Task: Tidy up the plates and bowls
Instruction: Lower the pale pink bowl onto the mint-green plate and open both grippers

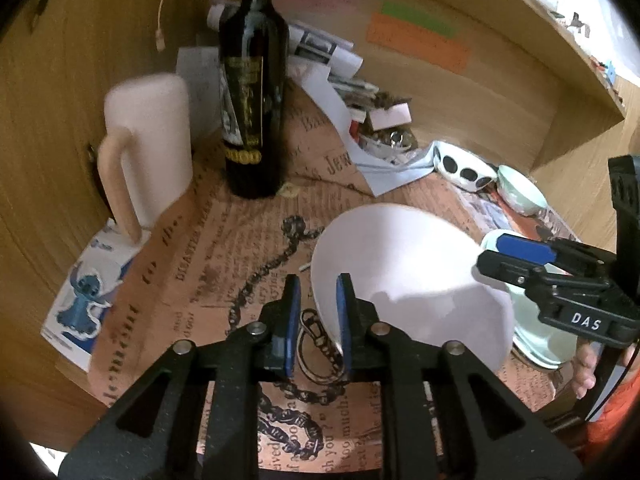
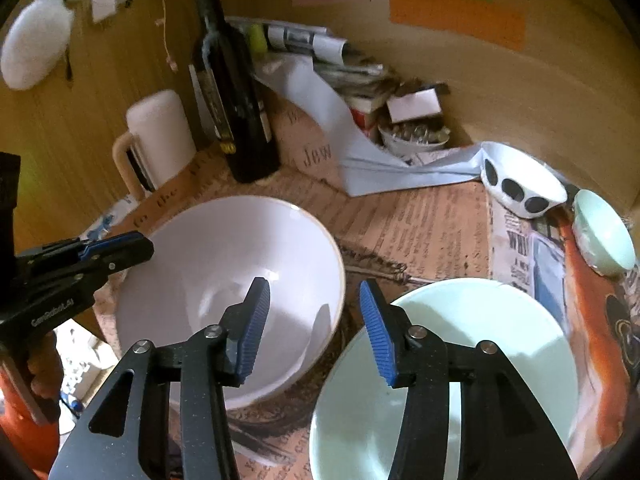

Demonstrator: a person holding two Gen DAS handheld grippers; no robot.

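White bowl (image 2: 224, 280): upright on the surface (image 2: 420, 224), in front of the bottle (image 2: 236, 92); tips slightly toward the right in the left wrist view.
Plate (image 2: 460, 360): pale green, flat on the surface just right of the white bowl, not touching it as far as can be told.
Spotted bowl (image 2: 520, 184): lies tilted well behind the plate, near the back wall.
Small green bowl (image 2: 604, 232): tilted, just right of the spotted bowl, touching or nearly so.
Left claw (image 1: 318, 320): parted a little, pads astride the near-left rim of the white bowl; right pad seems against the inner wall, left pad apart from the rim, so no grip shown.
Right claw (image 2: 314, 332): agape, hangs over the gap between white bowl and plate; left pad above the bowl's inside, right pad above the plate's rim; nothing held.
Step in hand: likely a release of the white bowl beside the plate, with both claws loose around it; placing appears done.
Next move: probably fetching the spotted bowl or small green bowl to nest in the white bowl; calls for lifting clear of the rims first, then reaching past the plate and pinching a tilted rim.
Risk: a brushed rim could tip the white bowl.
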